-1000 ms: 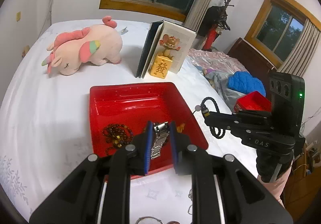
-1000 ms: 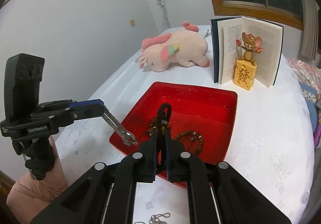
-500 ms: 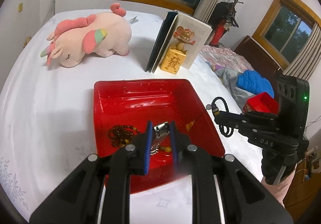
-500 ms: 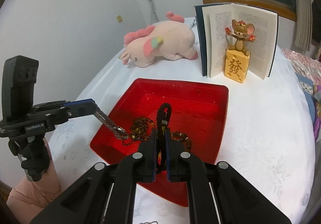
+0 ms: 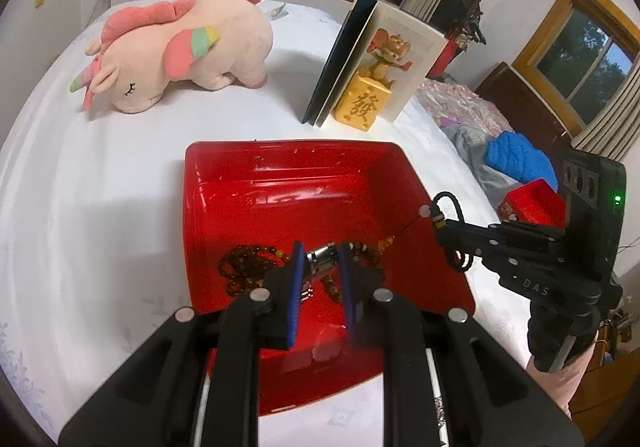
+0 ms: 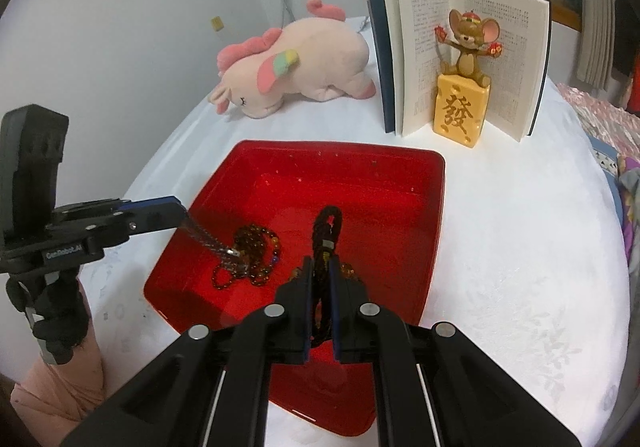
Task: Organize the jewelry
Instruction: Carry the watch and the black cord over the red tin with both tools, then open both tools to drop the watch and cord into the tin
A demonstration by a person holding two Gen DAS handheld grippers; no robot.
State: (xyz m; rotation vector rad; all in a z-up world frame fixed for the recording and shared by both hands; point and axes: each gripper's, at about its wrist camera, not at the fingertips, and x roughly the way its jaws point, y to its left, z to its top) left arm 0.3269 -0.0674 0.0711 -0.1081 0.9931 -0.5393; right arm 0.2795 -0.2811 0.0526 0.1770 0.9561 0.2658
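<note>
A red tray (image 5: 224,215) (image 6: 400,175) sits on the white bed. Brown bead bracelets (image 5: 240,267) (image 6: 256,243) lie in it. My left gripper (image 5: 320,263) is shut on a silver metal watch band (image 5: 320,261), held over the tray's near part; the band hangs down into the tray in the right wrist view (image 6: 208,239). My right gripper (image 6: 320,275) is shut on a black cord bracelet (image 6: 326,223), held over the tray's right side; it also shows in the left wrist view (image 5: 448,207).
A pink unicorn plush (image 5: 180,51) lies behind the tray. An open book (image 6: 460,59) stands with a mouse figurine on a yellow block (image 6: 462,111) in front. A small red box (image 5: 532,203) and blue cloth (image 5: 516,159) lie to the right.
Both grippers have moved forward over the tray, each still holding its piece. The watch band hangs lower, among the beads.
</note>
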